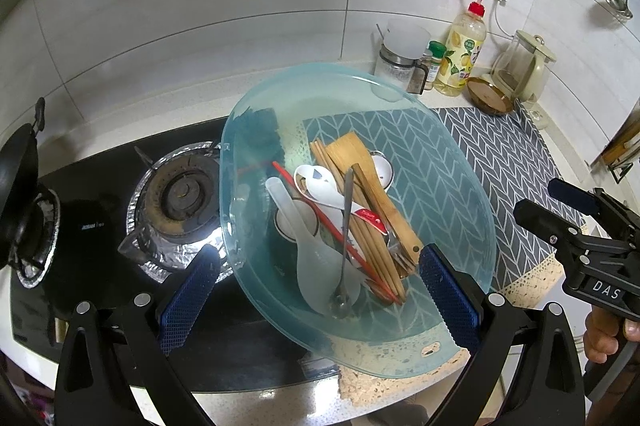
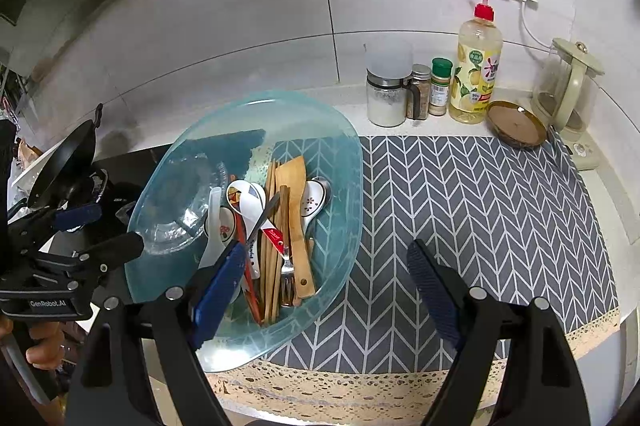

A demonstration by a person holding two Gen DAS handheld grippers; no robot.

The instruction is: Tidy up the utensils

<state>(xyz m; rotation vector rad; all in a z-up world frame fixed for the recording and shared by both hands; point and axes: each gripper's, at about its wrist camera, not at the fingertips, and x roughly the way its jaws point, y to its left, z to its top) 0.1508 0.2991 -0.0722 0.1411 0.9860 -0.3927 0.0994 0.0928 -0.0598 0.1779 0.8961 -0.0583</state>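
While bowl [image 2: 344, 161] overhangs stove [image 1: 92, 226], mat [image 2: 480, 209] lies bare.

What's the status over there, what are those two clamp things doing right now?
Left tool and right tool both open, empty, above the blue basin. Utensils untouched: wooden spatula, chopsticks, spoons piled together. Nothing blocking.

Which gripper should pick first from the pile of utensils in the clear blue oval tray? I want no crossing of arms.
Left, probably: the left gripper is open and straddles the utensils in the tray; the right gripper opens mostly over the grey mat.
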